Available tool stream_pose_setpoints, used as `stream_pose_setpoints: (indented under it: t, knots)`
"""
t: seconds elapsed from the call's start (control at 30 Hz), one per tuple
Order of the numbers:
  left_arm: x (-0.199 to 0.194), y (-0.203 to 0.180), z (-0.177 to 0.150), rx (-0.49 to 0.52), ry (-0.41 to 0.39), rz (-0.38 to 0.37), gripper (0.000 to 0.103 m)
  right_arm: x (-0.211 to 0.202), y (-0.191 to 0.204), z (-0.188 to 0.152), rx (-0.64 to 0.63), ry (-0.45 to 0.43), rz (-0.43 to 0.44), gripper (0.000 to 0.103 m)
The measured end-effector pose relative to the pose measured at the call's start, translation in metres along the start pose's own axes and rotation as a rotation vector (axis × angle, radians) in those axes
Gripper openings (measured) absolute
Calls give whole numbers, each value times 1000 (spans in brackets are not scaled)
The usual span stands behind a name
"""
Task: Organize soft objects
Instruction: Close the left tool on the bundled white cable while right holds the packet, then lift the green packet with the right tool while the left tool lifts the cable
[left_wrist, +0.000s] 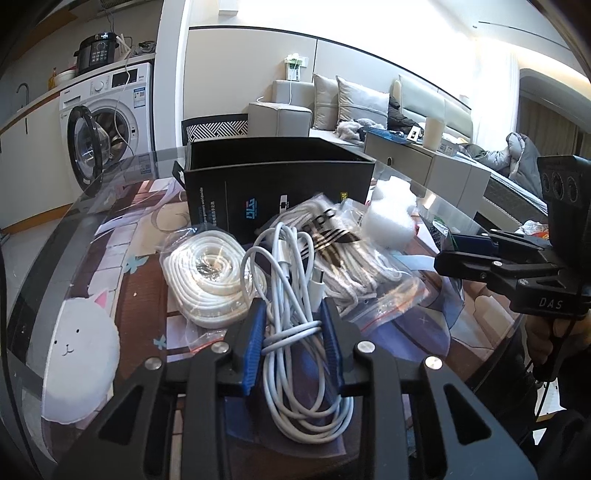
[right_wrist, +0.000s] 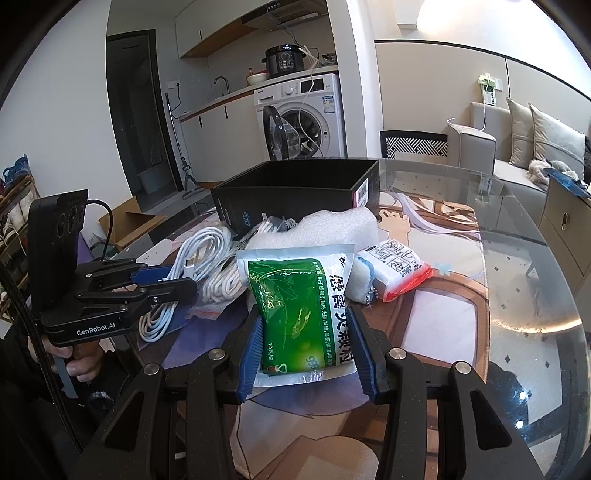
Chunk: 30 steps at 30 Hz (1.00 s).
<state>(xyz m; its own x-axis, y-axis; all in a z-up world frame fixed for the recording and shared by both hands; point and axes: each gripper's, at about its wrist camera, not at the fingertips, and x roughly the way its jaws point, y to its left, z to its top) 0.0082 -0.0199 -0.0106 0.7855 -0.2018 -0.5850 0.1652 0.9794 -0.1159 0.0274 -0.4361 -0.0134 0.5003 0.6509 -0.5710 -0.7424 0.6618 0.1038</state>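
In the left wrist view my left gripper (left_wrist: 293, 314) is shut on a bundled white charging cable (left_wrist: 295, 354) that lies on the glass table (left_wrist: 122, 236). Its blue pads (left_wrist: 255, 332) press the bundle from both sides. In the right wrist view my right gripper (right_wrist: 306, 321) is shut on a green and white pouch (right_wrist: 295, 306), which stands tilted between its pads. An open black box (right_wrist: 295, 192) stands behind the pile, also seen as the black box (left_wrist: 277, 184). The left gripper (right_wrist: 166, 282) shows at the left of the right wrist view, over the white cable (right_wrist: 199, 254).
A bagged coil of white rope (left_wrist: 210, 273), a bag of laces (left_wrist: 354, 269) and white foam (left_wrist: 388, 221) lie before the box. A red-edged packet (right_wrist: 400, 271) and a white knit piece (right_wrist: 360, 278) sit right of the pouch. A person's hand (right_wrist: 79, 363) grips the left handle.
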Motion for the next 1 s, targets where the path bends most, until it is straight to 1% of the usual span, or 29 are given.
stream_pose_setpoints:
  t: [0.3,0.6,1.0]
  knots:
    - [-17,-2,7,3,-53,-6,26,-9,4,3,-9,-38,-3,45]
    - [-30,-2,19,10,-102,-2,25,-22,9,12,-28,-80,-10,45]
    - [-41,-2,38,14,-156,-2,25,-32,11,35,-39,-123,-8,45]
